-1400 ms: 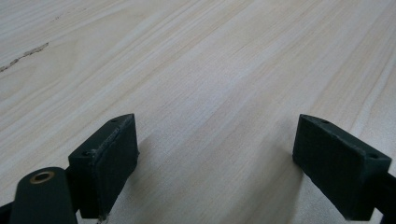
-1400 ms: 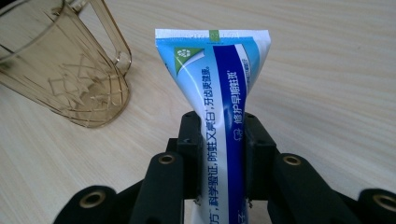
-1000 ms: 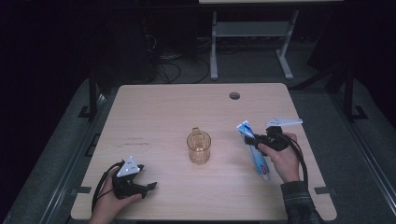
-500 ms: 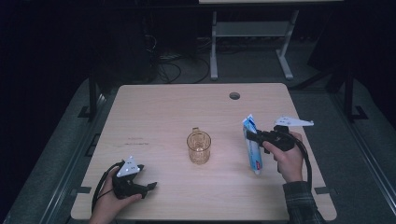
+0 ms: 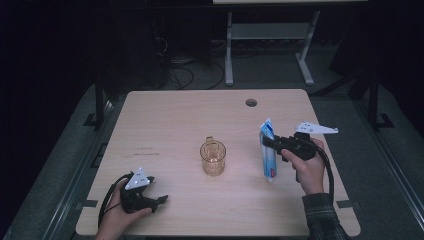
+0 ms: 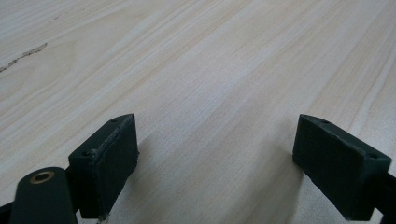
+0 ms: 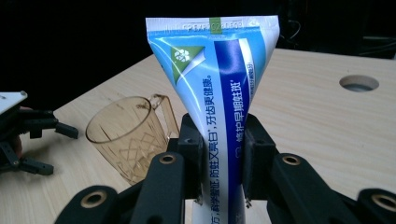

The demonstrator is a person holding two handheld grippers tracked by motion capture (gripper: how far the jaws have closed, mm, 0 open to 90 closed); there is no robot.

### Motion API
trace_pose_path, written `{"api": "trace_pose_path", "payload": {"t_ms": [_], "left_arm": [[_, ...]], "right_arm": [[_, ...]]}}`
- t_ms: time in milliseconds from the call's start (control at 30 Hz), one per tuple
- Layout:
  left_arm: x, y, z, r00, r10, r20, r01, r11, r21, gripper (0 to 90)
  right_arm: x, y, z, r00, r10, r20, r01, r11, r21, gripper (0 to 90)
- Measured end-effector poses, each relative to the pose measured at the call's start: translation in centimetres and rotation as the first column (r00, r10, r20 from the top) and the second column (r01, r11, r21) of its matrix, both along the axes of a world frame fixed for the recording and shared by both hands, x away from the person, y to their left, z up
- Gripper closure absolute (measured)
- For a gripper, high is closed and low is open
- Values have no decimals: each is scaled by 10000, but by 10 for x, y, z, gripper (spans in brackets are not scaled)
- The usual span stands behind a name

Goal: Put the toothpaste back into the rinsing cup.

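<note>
Toothpaste in a blue-and-white plastic tube (image 5: 268, 152) is our work. Near the tabletop's (image 5: 170, 115) front-left corner our left hand-held gripper (image 5: 159, 200) rests spread, holding nothing. At centre stands an amber glass mug (image 5: 213, 157). Right of it, our right hand-held gripper (image 5: 267, 142) pinches the tube upright, crimped end up, near the right edge.

Toothpaste tube (image 7: 219, 93) showing blue and white stripes with a green triangle — cup (image 7: 123, 135) glowing amber, diamond-cut — table (image 5: 175, 115) showing pale woodgrain.
</note>
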State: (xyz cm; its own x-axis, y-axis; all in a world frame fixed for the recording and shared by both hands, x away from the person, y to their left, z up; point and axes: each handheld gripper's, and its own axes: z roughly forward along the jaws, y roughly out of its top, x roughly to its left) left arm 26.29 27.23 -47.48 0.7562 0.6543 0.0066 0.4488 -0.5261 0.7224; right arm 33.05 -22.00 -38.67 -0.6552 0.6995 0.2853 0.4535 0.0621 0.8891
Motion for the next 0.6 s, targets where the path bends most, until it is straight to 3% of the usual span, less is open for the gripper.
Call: {"api": "trace_pose_path", "payload": {"t_ms": [600], "left_arm": [[0, 0, 0, 10000, 16, 1, -16, 10000, -16, 134]], "right_arm": [[8, 17, 28, 9967, 338, 731, -352, 9992, 181, 728]]}}
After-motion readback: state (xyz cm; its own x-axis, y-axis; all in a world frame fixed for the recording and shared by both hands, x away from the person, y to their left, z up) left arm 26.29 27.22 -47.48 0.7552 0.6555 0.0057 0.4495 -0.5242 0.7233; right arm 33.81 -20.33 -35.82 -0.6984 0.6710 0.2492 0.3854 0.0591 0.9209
